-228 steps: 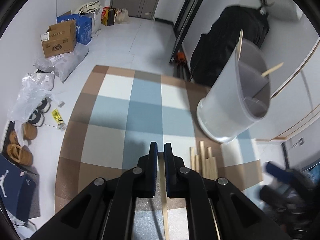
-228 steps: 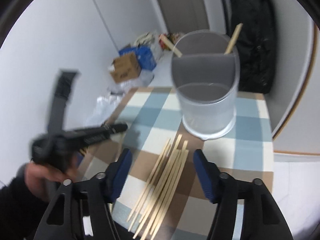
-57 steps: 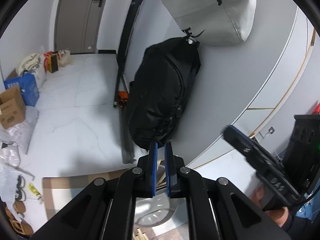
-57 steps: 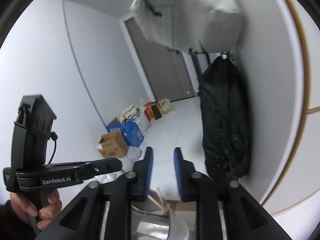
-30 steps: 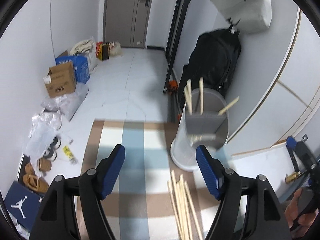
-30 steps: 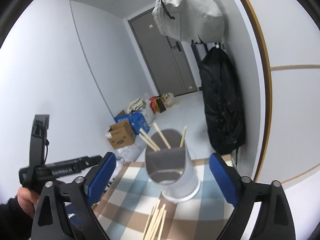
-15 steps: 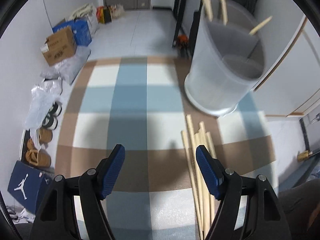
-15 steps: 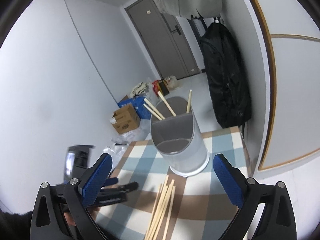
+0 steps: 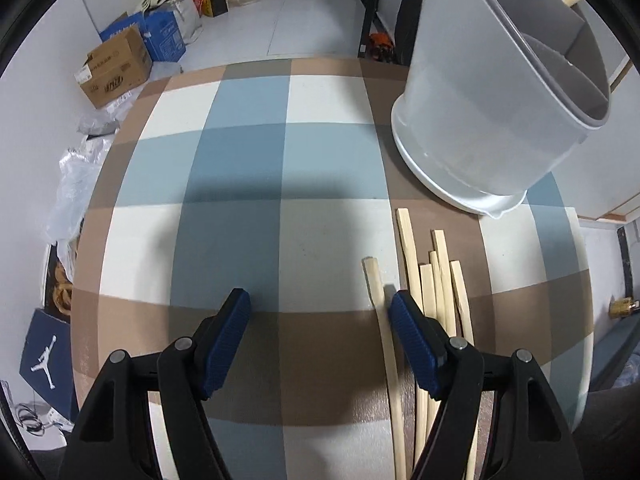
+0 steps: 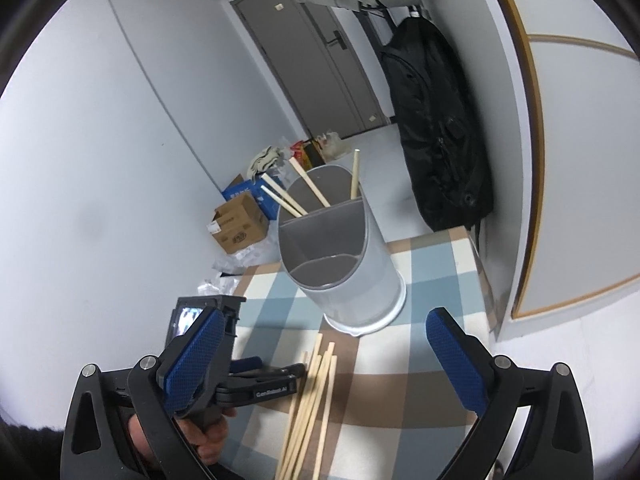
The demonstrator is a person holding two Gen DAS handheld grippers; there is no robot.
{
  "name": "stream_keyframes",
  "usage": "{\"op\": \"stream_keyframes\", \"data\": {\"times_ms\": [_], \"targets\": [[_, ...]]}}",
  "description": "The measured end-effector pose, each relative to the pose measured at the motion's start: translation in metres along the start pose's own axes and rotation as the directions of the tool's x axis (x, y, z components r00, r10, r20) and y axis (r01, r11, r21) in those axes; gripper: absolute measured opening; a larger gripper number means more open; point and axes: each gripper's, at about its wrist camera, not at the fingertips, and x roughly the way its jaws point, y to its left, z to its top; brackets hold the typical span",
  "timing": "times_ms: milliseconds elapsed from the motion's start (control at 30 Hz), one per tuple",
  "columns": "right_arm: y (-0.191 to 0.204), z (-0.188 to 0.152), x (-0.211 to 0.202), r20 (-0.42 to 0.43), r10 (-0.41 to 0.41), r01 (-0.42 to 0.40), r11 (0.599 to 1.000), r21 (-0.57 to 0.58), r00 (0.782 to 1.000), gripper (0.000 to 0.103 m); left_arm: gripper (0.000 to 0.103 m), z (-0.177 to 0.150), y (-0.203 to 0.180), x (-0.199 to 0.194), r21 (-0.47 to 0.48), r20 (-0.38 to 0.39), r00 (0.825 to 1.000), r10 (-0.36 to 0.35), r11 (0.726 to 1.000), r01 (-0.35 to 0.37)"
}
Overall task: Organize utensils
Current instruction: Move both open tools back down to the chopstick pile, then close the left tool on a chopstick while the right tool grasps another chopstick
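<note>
The left gripper (image 9: 318, 306), a black two-finger tool with blue ribbed pads, pointed steeply down at the table covered in a blue, white and brown checked cloth (image 9: 240, 168), its jaws standing wide with only one thing between them: the leftmost pale wooden chopstick (image 9: 380, 320), which lay just inside the right-hand pad without being pressed by either pad. The rest of the loose bundle of pale wooden chopsticks (image 9: 440, 280) lay flat at the lower right of the left wrist view, side by side and roughly parallel, their far ends pointing toward the translucent white cylindrical utensil holder with grey inner dividers (image 9: 500, 100), which stood upright at the upper right of that frame, near the bundle but apart from it. In the right wrist view the right gripper (image 10: 324, 344) hovered above the cloth with its blue pads spread wide and nothing gripped; the holder sat at the centre of that frame, and three chopsticks (image 10: 304, 192) (all in its far compartment) leaned out over the rim. At the lower left of the same view, a person's hand (image 10: 204, 436) clasped the handle of the left tool beside the bundle.
</note>
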Motion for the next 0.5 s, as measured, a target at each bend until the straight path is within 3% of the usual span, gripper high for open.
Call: {"op": "stream_keyframes", "data": {"times_ms": [133, 433, 500], "targets": [[-0.004, 0.001, 0.003, -0.012, -0.001, 0.001, 1.000, 0.026, 1.000, 0.102, 0.064, -0.001, -0.002, -0.003, 0.008, 0.013, 1.000, 0.007, 1.000, -0.007], [0.000, -0.002, 0.010, -0.047, -0.003, 0.004, 1.000, 0.015, 0.999, 0.102, 0.007, 0.004, -0.014, -0.003, 0.045, 0.025, 0.999, -0.041, 0.998, 0.040], [-0.001, -0.003, 0.013, -0.062, -0.005, 0.007, 1.000, 0.023, 0.998, 0.102, 0.004, 0.005, -0.011, -0.003, 0.038, 0.024, 0.998, -0.056, 0.998, 0.055]]}}
